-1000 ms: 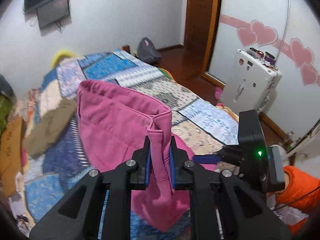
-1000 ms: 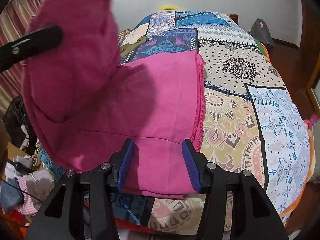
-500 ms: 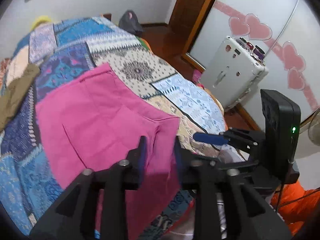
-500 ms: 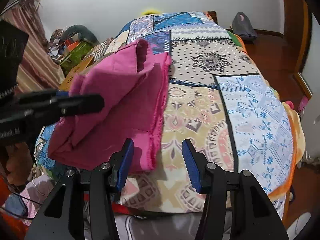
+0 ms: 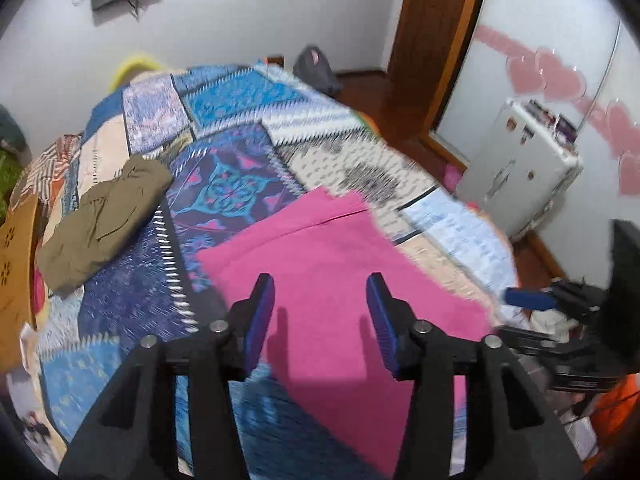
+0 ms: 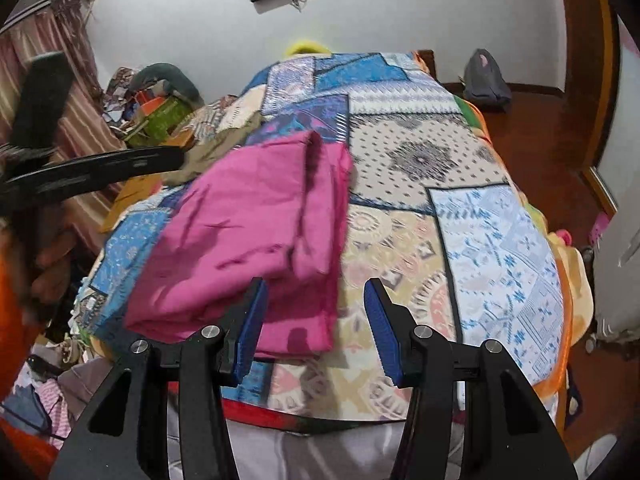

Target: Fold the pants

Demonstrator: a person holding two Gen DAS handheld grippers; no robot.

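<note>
The pink pants (image 5: 340, 280) lie folded flat on the patchwork bedspread (image 5: 224, 184), near the bed's front edge. In the right wrist view the pink pants (image 6: 248, 236) show as a folded stack, with a top layer over a wider bottom layer. My left gripper (image 5: 320, 320) is open and empty, hovering just above the pants. My right gripper (image 6: 312, 324) is open and empty, just off the stack's near right corner. The right gripper also shows at the right edge of the left wrist view (image 5: 560, 308), and the left gripper at the left of the right wrist view (image 6: 100, 168).
A folded olive garment (image 5: 100, 220) lies on the bed to the left of the pants. A white suitcase (image 5: 520, 172) stands on the floor to the right. A grey bag (image 6: 486, 76) sits on the wooden floor beyond the bed. Clutter (image 6: 160, 112) is piled left of the bed.
My left gripper carried a pant edge over the stack, let it go and opened. The pants went from lifted to lying folded flat. My right gripper stayed open and shifted right.
</note>
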